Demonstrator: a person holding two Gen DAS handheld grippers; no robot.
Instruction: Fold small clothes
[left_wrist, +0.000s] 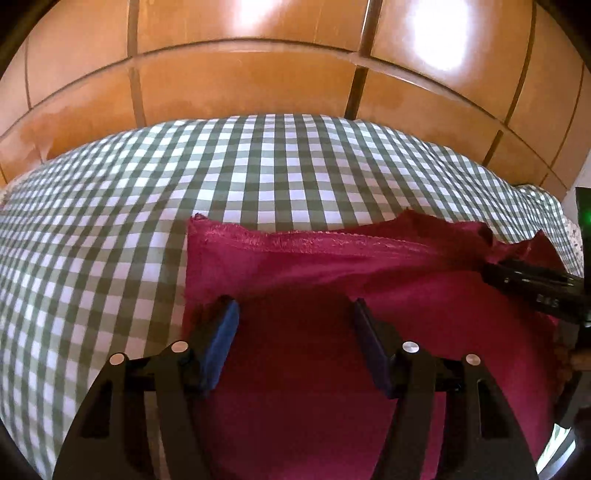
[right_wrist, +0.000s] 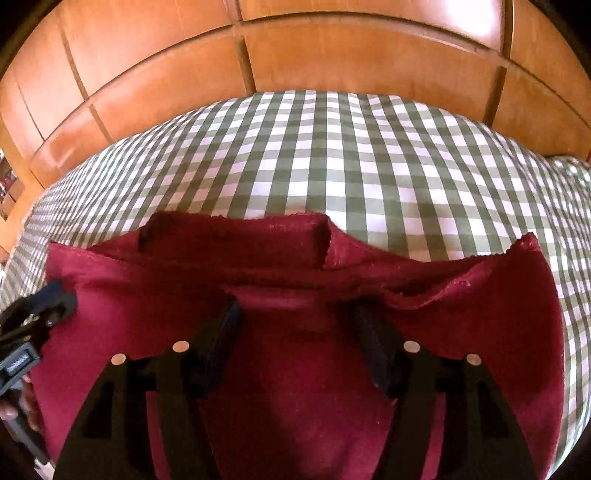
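Note:
A dark red garment (left_wrist: 332, 266) lies flat on the green-and-white checked cover (left_wrist: 221, 177), with its hemmed far edge running across the view. My left gripper (left_wrist: 294, 304) hovers over the garment's left part, jaws open and nothing between the blue pads. The right gripper (left_wrist: 495, 271) reaches in from the right edge, over the garment's rumpled far corner. In the right wrist view the red garment (right_wrist: 295, 369) shows a folded-over flap at its far edge. My right gripper (right_wrist: 295, 308) stands open above that fold. The left gripper (right_wrist: 61, 297) shows at the left.
Orange-brown wooden panels (left_wrist: 240, 81) rise behind the checked cover (right_wrist: 369, 166) and close off the far side. Bare checked cover spreads beyond the garment and to the left. A dark object with a green light (left_wrist: 585, 218) sits at the right edge.

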